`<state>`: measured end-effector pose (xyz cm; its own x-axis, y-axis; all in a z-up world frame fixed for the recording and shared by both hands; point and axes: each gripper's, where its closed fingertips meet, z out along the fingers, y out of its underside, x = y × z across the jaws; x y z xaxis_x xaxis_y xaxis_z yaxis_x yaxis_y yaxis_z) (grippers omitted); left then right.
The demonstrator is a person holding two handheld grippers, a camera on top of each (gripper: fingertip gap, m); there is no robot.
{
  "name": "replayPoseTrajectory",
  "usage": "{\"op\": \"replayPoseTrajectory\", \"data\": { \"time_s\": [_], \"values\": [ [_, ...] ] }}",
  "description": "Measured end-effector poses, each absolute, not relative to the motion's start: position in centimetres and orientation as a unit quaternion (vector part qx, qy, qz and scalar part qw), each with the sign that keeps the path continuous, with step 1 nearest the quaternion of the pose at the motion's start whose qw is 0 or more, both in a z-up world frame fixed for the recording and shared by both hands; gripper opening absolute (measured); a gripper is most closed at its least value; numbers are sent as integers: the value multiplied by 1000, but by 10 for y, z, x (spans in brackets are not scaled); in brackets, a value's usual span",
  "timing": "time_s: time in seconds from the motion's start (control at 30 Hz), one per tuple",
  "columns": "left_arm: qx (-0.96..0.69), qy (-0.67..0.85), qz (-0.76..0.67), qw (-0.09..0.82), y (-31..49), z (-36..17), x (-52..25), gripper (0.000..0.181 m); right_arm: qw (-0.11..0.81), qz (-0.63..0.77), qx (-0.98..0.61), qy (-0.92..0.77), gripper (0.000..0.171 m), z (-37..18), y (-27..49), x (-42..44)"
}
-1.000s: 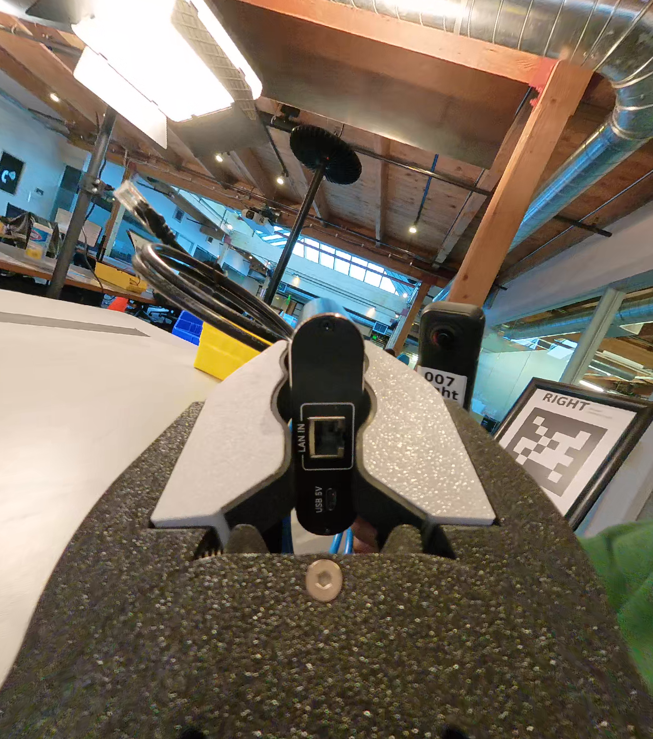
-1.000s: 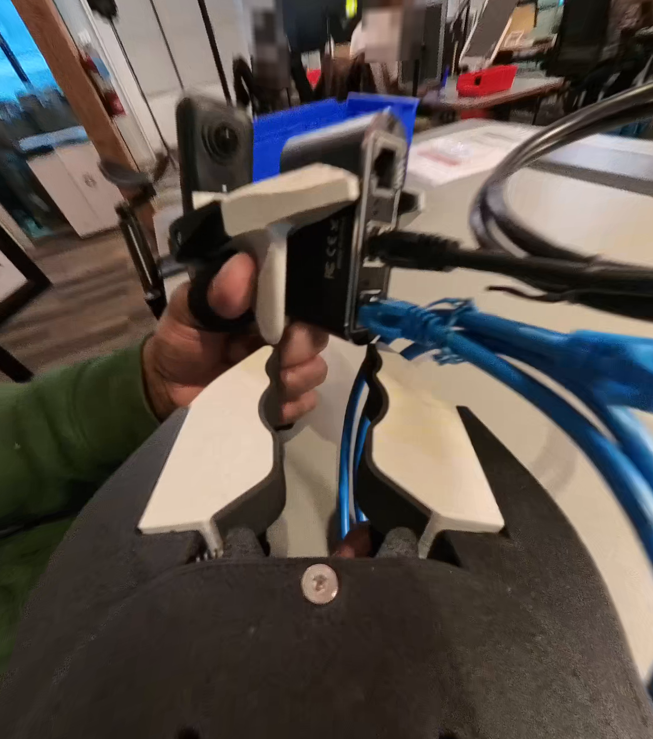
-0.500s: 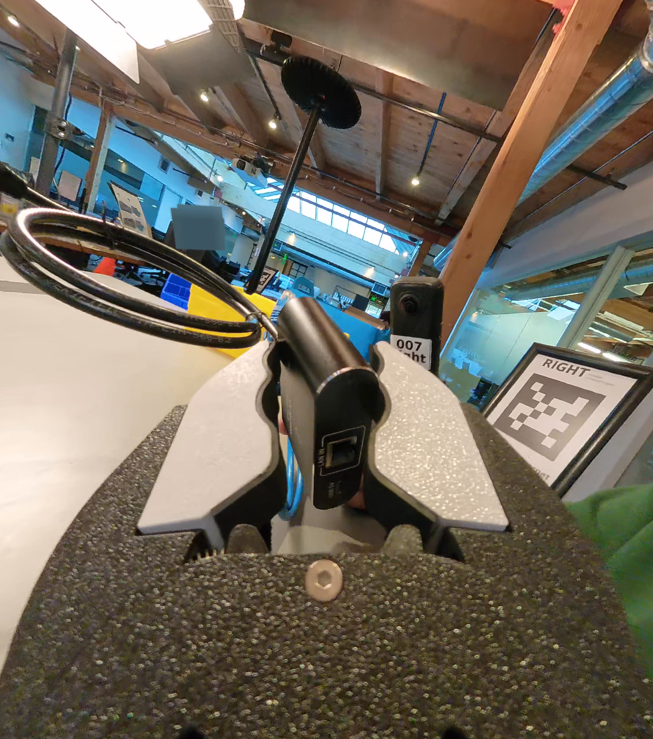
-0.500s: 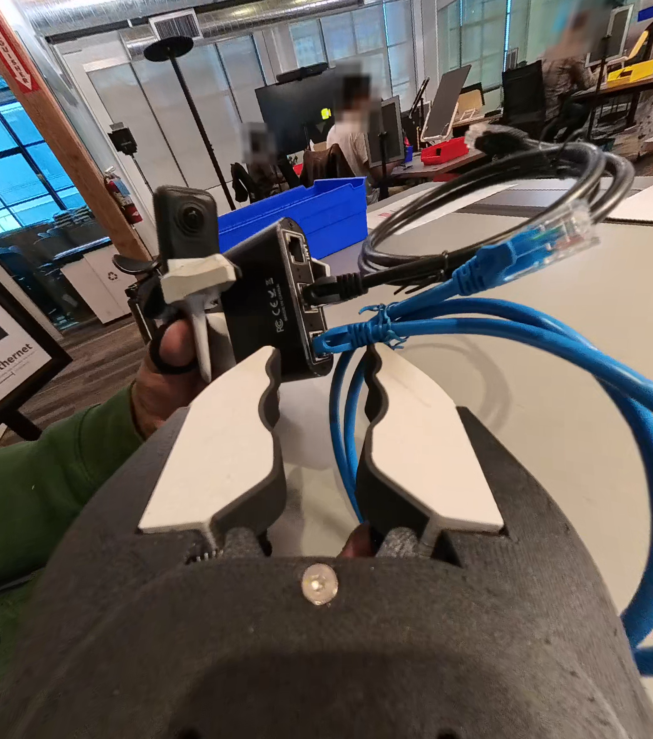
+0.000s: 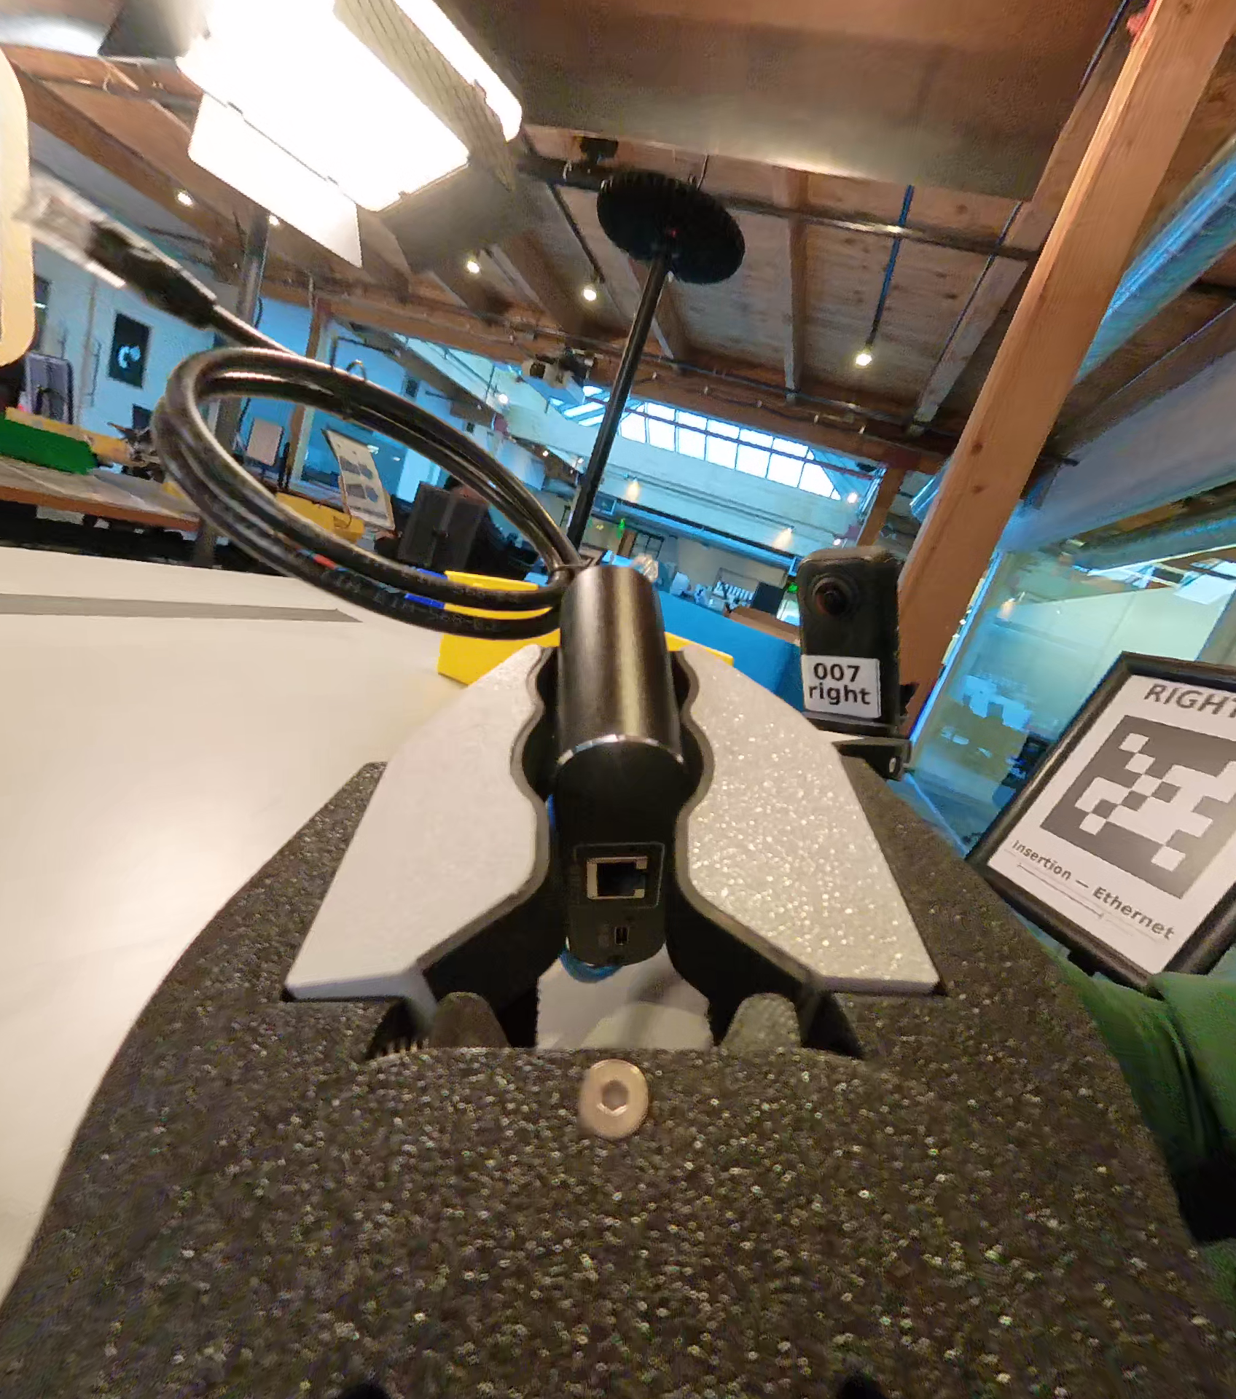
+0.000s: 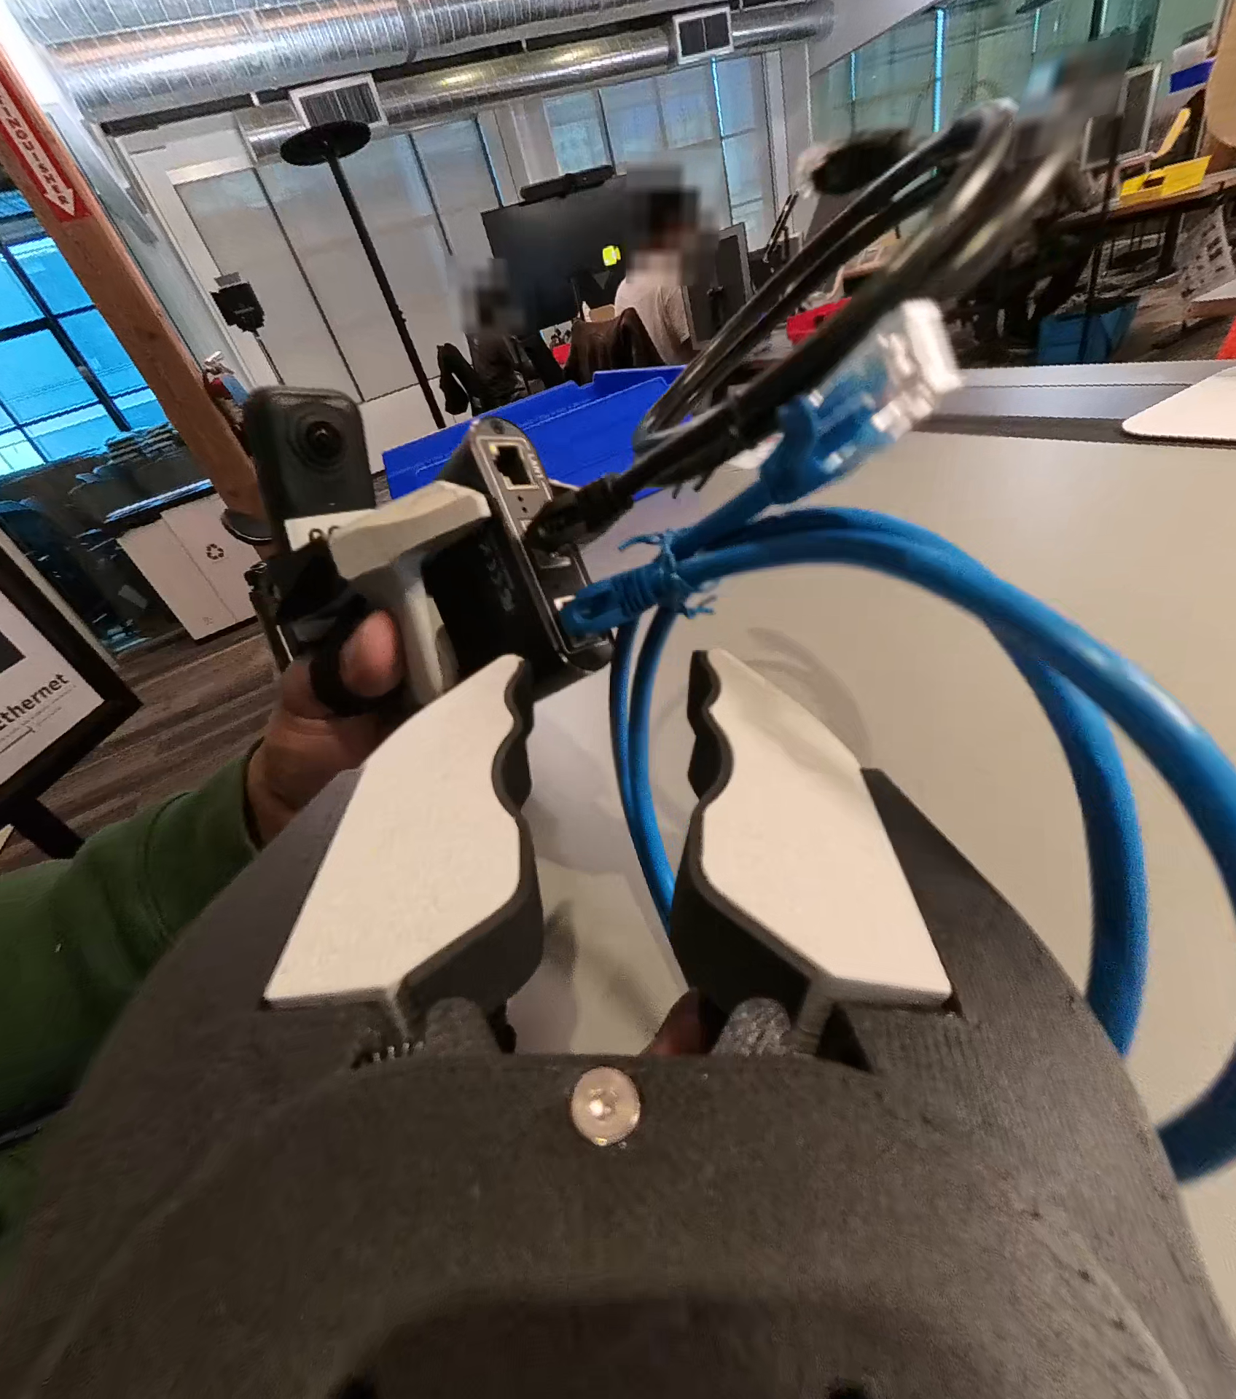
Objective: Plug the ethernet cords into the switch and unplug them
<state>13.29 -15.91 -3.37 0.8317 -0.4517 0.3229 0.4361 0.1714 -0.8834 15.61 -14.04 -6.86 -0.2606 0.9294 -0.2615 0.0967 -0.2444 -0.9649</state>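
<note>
Left gripper point(image 5: 616, 727) clamped on the black switch point(image 5: 619, 757), held lengthwise between the jaws above the grey table point(image 5: 108, 757), one empty port facing the camera. Black cord point(image 6: 751, 394) and blue cord point(image 6: 1054, 681) both plugged into the switch's far face, the blue one's free plug point(image 6: 895, 363) raised in the air. Right gripper point(image 6: 607, 689) parted, gripping nothing, a strand of blue cord hanging between its jaws just below the switch.

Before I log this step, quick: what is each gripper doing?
Left gripper: closed on the black switch.
Right gripper: jaws open, gripping nothing; a loop of the blue cord hangs between them.
</note>
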Motion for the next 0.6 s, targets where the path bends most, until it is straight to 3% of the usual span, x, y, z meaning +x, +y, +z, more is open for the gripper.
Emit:
{"op": "replayPoseTrajectory", "data": {
  "time_s": [0.23,0.6],
  "values": [
    [-574,60,-304,758,-163,-32,151,28,334,633,-503,-484,39,-63,-133,160],
    [-578,82,-313,749,-163,-33,160,28,306,694,-474,-448,24,-51,-133,166]
  ]
}}
